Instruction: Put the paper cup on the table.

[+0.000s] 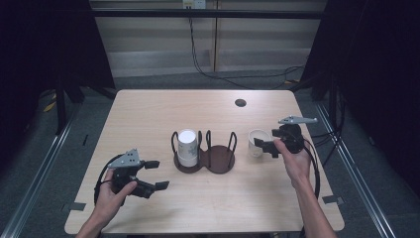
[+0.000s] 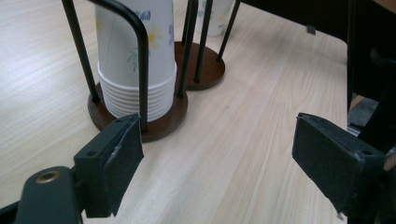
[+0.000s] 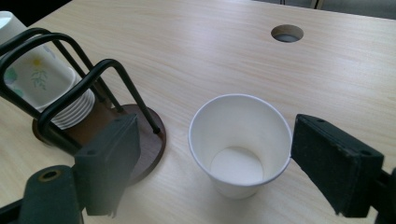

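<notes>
Right gripper (image 3: 212, 154): jaws wide, flanking upright paper cup (image 3: 240, 140), nothing gripped; closing comes next. Left gripper (image 1: 151, 174): open, empty, near left.

A single white paper cup (image 3: 240, 144) stands upright and empty on the light wooden table, mouth open upward, just right of a dark brown two-ring wire cup holder (image 1: 204, 152). A stack of white paper cups with a small flower print (image 1: 187, 147) sits upside down in the holder's left ring. The holder's right ring is empty.
</notes>
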The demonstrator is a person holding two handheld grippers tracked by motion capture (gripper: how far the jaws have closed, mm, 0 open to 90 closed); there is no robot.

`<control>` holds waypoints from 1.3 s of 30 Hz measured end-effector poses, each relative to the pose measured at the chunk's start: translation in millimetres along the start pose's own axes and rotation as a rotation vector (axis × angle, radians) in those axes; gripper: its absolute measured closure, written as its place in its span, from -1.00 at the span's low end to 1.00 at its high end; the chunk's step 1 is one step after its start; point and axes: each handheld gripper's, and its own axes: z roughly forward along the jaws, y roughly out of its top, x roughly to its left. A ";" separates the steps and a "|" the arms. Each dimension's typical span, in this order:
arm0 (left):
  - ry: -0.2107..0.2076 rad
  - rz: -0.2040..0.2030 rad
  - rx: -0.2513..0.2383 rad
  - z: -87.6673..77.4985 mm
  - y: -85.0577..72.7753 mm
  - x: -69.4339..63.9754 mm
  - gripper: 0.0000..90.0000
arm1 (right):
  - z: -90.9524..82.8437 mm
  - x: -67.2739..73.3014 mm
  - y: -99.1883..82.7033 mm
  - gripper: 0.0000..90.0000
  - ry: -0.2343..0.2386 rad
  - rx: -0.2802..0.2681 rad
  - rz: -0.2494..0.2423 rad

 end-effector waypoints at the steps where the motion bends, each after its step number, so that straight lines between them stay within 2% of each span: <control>1: 0.004 -0.008 -0.005 0.1 -0.4 0.6 -0.64 | -2.0 1.3 -1.4 -0.65 0.005 -0.009 -0.001; 4: 0.011 -0.026 -0.018 0.2 -2.2 0.5 -0.64 | -7.4 8.2 -5.5 -0.65 0.013 -0.022 -0.009; 6: -0.014 -0.039 -0.034 -0.1 -4.3 1.1 -0.64 | -9.8 13.6 -8.0 -0.65 0.010 -0.027 -0.021; 8: 0.000 -0.021 -0.026 -0.6 -4.7 0.1 -0.64 | -12.0 18.8 -11.1 -0.63 0.023 -0.036 -0.025; 12: 0.010 -0.022 -0.013 -1.8 -5.0 -2.1 -0.64 | -14.3 30.1 -18.3 -0.54 0.029 -0.041 -0.039; 14: 0.014 -0.024 -0.022 -2.3 -5.7 -2.5 -0.64 | -15.4 35.4 -21.0 -0.54 0.030 -0.051 -0.044; 20: 0.027 -0.032 -0.014 -1.8 -8.4 -3.3 -0.64 | -16.6 53.4 -30.0 -0.56 0.076 -0.067 -0.055; 24: 0.010 -0.032 -0.029 -0.2 -10.9 -6.0 -0.65 | -16.7 63.9 -39.2 -0.60 0.093 -0.080 -0.060; 26: 0.041 -0.026 -0.028 0.6 -11.7 -8.1 -0.64 | -16.4 69.4 -43.8 -0.60 0.098 -0.089 -0.069; 28: 0.025 -0.042 -0.035 1.4 -12.7 -9.1 -0.64 | -15.7 74.2 -48.0 -0.60 0.121 -0.096 -0.067; 31: 0.041 -0.036 -0.044 -1.6 -12.7 -9.7 -0.64 | -15.5 81.7 -51.2 -0.61 0.144 -0.102 -0.074; 33: 0.056 -0.036 -0.055 -4.2 -14.1 -9.5 -0.64 | -16.3 86.7 -52.4 -0.62 0.149 -0.094 -0.101; 39: 0.052 -0.046 -0.052 -4.4 -19.5 -7.8 -0.64 | -18.5 89.9 -57.6 -0.66 0.201 -0.092 -0.102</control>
